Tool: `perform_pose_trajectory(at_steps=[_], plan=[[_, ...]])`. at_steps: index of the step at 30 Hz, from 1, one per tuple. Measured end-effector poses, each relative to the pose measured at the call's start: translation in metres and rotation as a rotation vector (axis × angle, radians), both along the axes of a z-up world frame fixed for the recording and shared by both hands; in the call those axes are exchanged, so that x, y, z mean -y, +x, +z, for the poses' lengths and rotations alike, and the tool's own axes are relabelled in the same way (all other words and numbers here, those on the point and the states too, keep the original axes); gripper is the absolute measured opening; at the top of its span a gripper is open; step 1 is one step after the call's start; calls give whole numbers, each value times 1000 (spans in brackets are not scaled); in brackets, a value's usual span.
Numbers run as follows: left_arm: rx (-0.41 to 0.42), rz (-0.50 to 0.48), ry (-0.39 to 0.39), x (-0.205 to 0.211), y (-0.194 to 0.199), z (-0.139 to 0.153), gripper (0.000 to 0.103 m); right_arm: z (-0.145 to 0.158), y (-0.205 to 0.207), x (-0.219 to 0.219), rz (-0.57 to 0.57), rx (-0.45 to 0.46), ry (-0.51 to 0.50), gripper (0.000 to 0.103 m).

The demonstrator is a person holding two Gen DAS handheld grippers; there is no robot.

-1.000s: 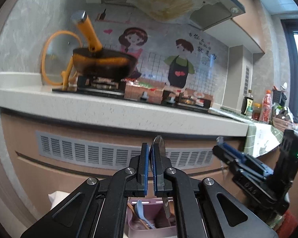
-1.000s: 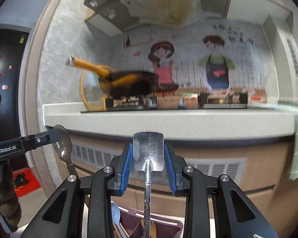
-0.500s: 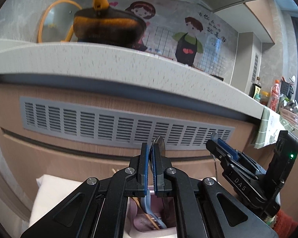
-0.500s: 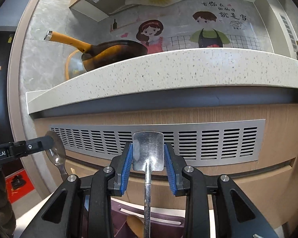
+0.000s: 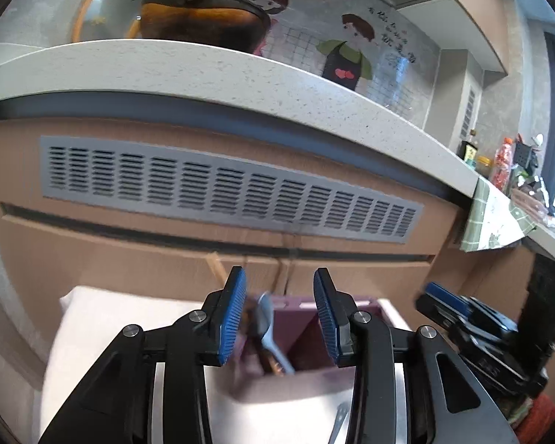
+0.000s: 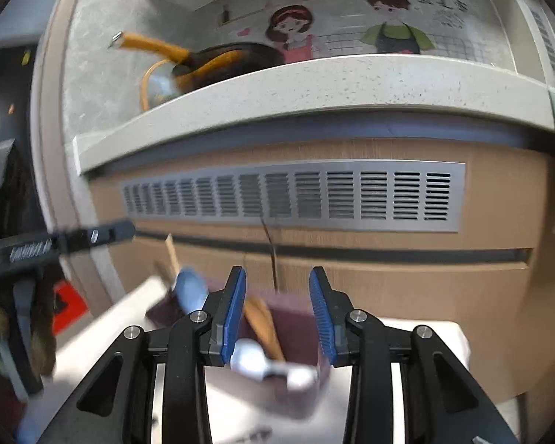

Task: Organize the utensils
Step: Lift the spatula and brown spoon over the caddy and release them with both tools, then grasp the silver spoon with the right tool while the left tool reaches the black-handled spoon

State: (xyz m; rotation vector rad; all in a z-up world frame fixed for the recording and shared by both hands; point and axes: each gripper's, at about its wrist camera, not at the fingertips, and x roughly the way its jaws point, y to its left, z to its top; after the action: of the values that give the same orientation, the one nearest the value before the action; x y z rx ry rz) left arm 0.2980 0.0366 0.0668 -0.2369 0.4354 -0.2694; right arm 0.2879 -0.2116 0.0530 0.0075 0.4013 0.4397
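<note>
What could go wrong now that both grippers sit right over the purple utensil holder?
1. Both sets of jaws are opening with nothing pinched. The left gripper and right gripper hang close above the purple holder, so a careless move could knock it.
2. The blue spoon and wooden utensil stick up near the pads and could snag.
3. Both views are blurred, so where the released utensils landed is unclear.

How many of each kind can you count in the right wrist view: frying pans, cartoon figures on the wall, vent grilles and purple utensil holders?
Frying pan: 1
Cartoon figures: 2
Vent grille: 1
Purple utensil holder: 1
Total: 5
</note>
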Motion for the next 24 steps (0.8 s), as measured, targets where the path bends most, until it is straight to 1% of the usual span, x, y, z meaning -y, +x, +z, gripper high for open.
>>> perform_pose_trajectory(at_steps=[3, 5, 7, 8, 10, 12, 13, 14, 16, 17, 19, 21, 22, 23, 24], plan=[[-38, 28, -4, -6, -14, -7, 39, -5, -24, -3, 15, -5, -72, 34], [-63, 43, -5, -10, -26, -12, 39, -6, -34, -2, 20, -13, -80, 34], [-77, 60, -8, -14, -40, -16, 39, -3, -44, 3, 23, -26, -63, 34], [-85, 69, -12, -16, -47, -18, 39, -2, -45, 4, 24, -43, -55, 34], [-121, 95, -18, -21, -63, -28, 39, -8, -44, 5, 21, -134, -41, 34], [-181, 88, 8, -19, -75, -44, 39, -22, -42, 1, 40, -223, -55, 34], [-214, 78, 25, -17, -82, -54, 39, -33, -42, -5, 59, -273, -89, 34], [-255, 65, 44, -14, -91, -66, 39, -48, -43, -14, 82, -321, -144, 34], [-325, 35, 73, -9, -108, -87, 39, -72, -48, -27, 129, -368, -213, 34], [-351, 21, 83, -7, -114, -95, 39, -82, -50, -34, 162, -387, -232, 34], [-401, -3, 100, -1, -130, -110, 39, -98, -46, -47, 217, -421, -248, 33], [-442, -42, 112, 6, -142, -124, 39, -107, -31, -56, 222, -438, -245, 32], [-450, -53, 118, 9, -144, -128, 39, -111, -20, -59, 213, -446, -243, 28], [-454, -56, 121, 12, -146, -130, 39, -114, -11, -62, 205, -457, -246, 16], [-456, -51, 120, 12, -148, -131, 39, -120, 2, -65, 194, -475, -261, 11]])
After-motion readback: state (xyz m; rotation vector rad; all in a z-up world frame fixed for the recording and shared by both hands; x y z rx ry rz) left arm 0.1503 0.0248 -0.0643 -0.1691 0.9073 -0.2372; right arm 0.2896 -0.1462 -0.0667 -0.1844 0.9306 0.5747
